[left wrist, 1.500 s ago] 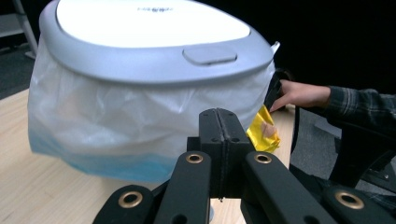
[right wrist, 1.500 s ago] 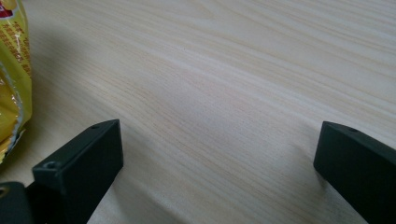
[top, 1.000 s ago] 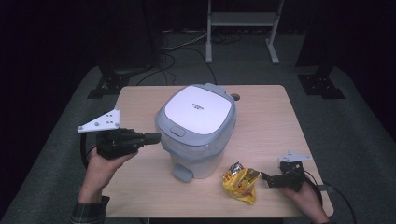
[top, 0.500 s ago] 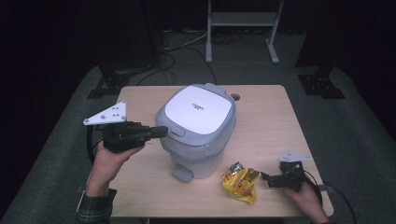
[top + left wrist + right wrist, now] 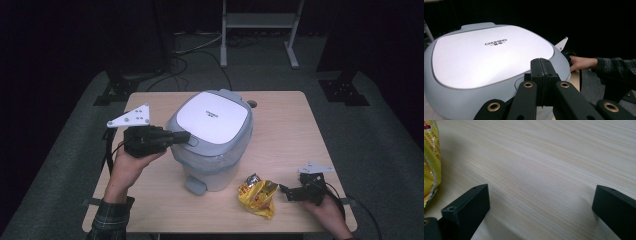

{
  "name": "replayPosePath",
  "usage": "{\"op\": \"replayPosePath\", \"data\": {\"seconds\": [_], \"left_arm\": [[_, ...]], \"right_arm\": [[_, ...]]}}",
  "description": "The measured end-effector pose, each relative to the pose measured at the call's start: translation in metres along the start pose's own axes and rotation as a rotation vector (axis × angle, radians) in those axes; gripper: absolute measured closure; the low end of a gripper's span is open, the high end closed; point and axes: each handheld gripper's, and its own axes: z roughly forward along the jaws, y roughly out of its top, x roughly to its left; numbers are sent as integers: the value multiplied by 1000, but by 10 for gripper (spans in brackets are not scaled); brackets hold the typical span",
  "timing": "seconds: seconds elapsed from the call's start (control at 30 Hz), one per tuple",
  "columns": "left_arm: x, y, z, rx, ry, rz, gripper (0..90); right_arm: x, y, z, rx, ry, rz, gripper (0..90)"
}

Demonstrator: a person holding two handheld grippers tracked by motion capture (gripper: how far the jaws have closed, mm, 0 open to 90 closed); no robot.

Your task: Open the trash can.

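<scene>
High view: desk (image 5: 290, 125) lit evenly from above, surroundings fall to near black; soft short shadows under the bin (image 5: 212, 137) and the yellow snack bag (image 5: 257, 196); picture slightly soft, no glare. Left gripper view: bin lid (image 5: 489, 56) bright with a grainy, noisy white surface, background black; left gripper (image 5: 541, 75) close and a bit blurred at the bottom. Right gripper view: wood grain sharp and bright; right gripper (image 5: 541, 202) casts soft shadows; bag edge blurred.

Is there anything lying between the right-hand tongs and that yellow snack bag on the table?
Nothing visible. The right tongs rest open on the table, and only bare wood separates them from the yellow snack bag just beside them.
</scene>
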Motion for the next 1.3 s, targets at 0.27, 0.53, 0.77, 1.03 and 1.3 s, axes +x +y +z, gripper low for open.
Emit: {"op": "replayPosePath", "data": {"seconds": [0.27,0.53,0.77,1.03,1.3], "left_arm": [[2,-2,8,5,0,-3,900],[1,-3,8,14,3,1,900],[0,-4,4,12,22,16,900],[1,-5,-3,-10,4,0,841],[0,-6,-24,-33,33,-10,776]], "right_arm": [[0,0,0,0,0,0,4],[0,0,0,0,0,0,4],[0,0,0,0,5,-4,4],[0,0,0,0,5,-4,4],[0,-1,-1,0,5,-4,4]]}}
